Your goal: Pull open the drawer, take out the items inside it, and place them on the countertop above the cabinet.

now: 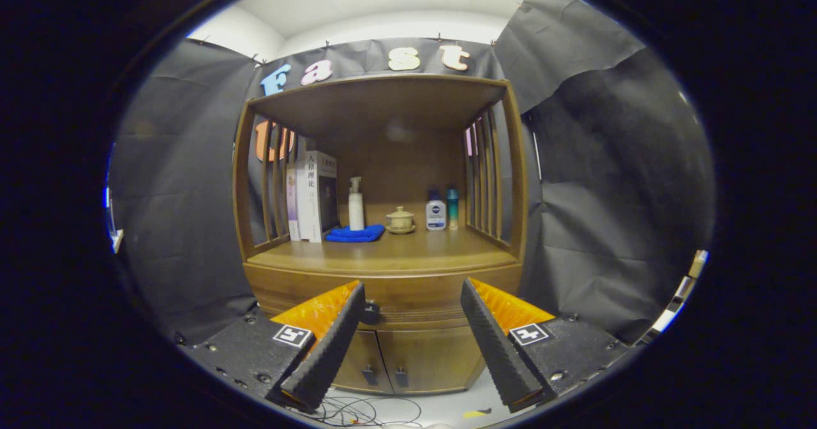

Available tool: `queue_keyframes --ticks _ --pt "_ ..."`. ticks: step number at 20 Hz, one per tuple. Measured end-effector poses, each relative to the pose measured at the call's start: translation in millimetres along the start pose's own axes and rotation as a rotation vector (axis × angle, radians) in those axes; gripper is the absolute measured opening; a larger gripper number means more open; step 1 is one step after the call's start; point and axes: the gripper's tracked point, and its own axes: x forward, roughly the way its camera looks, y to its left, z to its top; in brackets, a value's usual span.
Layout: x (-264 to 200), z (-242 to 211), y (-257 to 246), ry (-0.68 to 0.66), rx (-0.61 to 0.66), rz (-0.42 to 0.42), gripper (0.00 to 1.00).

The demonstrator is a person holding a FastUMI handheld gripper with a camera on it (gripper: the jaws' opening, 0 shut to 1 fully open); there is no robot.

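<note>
A wooden cabinet stands ahead of me, its countertop (383, 255) under a slatted hutch. The drawer (408, 293) below the countertop is closed, and its dark knob (371, 313) peeks out just beside my left finger. My gripper (413, 292) is open, its fingers spread wide and held a short way in front of the drawer face, touching nothing. What lies inside the drawer is hidden.
On the countertop stand books (313, 196), a white pump bottle (355, 204) on a folded blue cloth (355, 233), a small lidded teacup (400, 220) and two small bottles (442, 210). Two cabinet doors (396, 359) sit below the drawer. Cables (364, 410) lie on the floor.
</note>
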Motion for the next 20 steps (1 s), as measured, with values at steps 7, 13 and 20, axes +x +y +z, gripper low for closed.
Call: queue_keyframes --ticks 7,13,20 --pt "74 -39 33 0.051 -0.016 0.026 0.98" --pt "113 -93 55 0.148 -0.06 0.051 0.79" --pt "136 -125 57 0.185 -0.082 0.028 0.65"
